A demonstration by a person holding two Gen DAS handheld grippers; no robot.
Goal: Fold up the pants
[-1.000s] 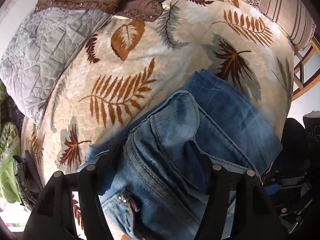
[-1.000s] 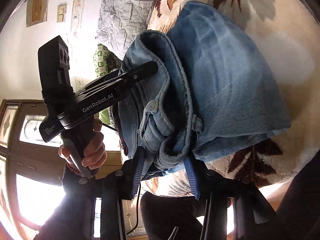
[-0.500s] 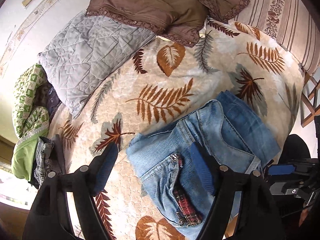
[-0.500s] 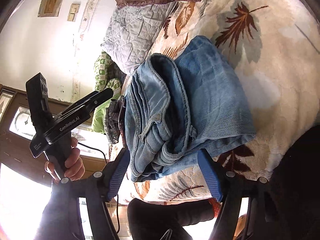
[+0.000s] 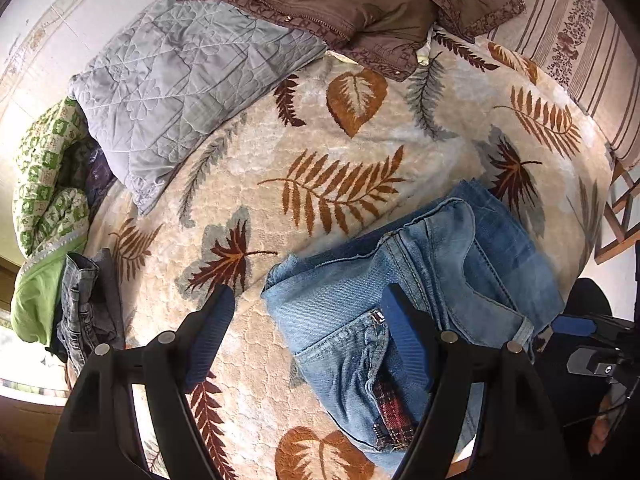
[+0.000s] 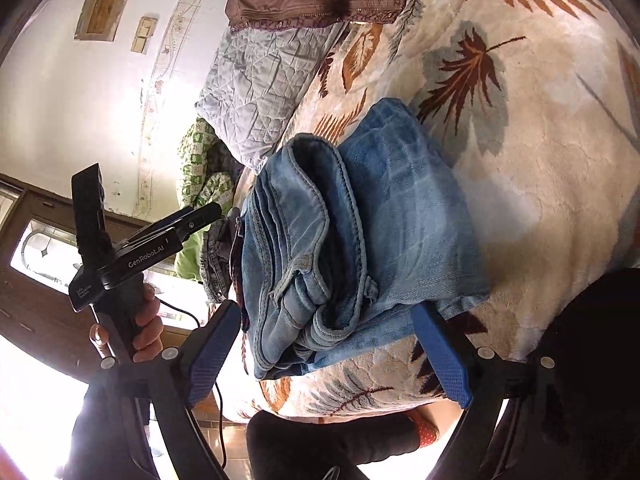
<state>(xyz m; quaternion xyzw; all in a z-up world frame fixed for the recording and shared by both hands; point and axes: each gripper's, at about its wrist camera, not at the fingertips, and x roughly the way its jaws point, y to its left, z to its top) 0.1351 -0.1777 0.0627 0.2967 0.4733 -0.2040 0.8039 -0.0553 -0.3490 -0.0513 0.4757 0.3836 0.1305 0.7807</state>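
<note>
While the folded pants lie in a compact blue denim bundle on the bed's leaf-patterned blanket, close to the bed's near edge and toward its right side in the left wrist view, both tools hang free of them. The left gripper stands wide, its jaws having just been opening; one blue pad shows over the bare blanket and the other over the denim, neither pressing on the cloth, and it holds nothing. The right gripper is spread wider still, its jaws also having just been opening; the bundle's thick folded end, with waistband and seams stacked, shows between the two pads, yet they stand clear of it on either side and grip nothing. A hand clasps the left tool's handle at the left of the right wrist view. Toward the bed's far edge lie a grey quilted pillow and a brown jacket, the jacket partly over the pillow. At the bed's left edge rest a green patterned cloth and a heap of grey jeans.
</note>
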